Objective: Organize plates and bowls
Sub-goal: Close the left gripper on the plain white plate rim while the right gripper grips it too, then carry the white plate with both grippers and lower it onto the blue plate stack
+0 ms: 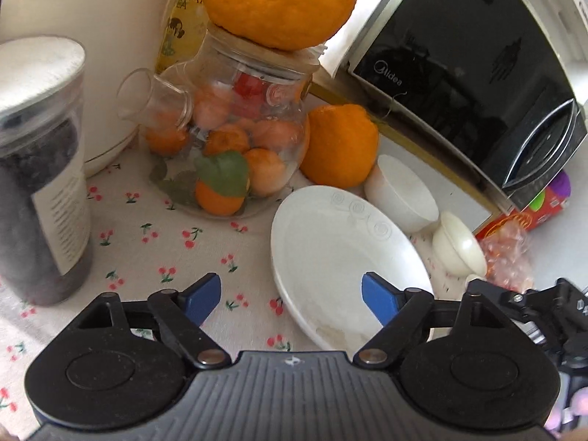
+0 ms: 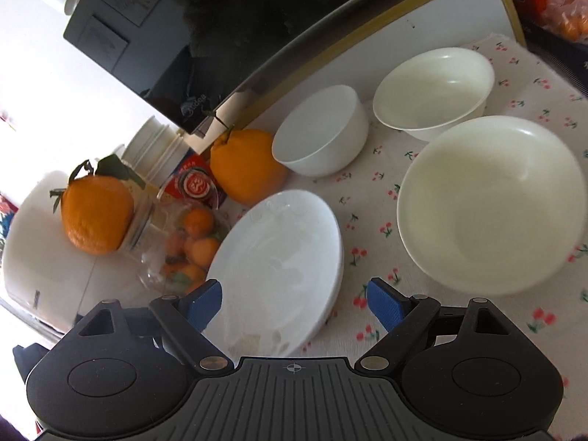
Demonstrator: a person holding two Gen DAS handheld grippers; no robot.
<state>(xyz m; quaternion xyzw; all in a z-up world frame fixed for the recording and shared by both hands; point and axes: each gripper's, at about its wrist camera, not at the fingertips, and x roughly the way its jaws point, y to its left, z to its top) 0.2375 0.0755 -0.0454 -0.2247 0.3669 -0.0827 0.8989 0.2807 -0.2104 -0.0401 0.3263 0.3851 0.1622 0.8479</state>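
A white plate (image 1: pixel 341 257) lies on the cherry-print tablecloth; it also shows in the right wrist view (image 2: pixel 279 268). A small white bowl (image 1: pixel 404 191) stands behind it, seen too in the right wrist view (image 2: pixel 323 132). A cream bowl (image 2: pixel 433 88) and a larger cream bowl (image 2: pixel 488 209) stand to the right; one cream bowl shows in the left wrist view (image 1: pixel 459 246). My left gripper (image 1: pixel 292 303) is open, its right finger over the plate's near edge. My right gripper (image 2: pixel 294 307) is open above the plate's near rim. Neither holds anything.
A glass jar of small oranges (image 1: pixel 235 139) with a large orange (image 1: pixel 279 0) on top stands at the back. Another orange (image 1: pixel 338 143), a dark jar (image 1: pixel 40 169), a black microwave (image 1: pixel 477 84) and a snack bag (image 1: pixel 511 253) crowd the table.
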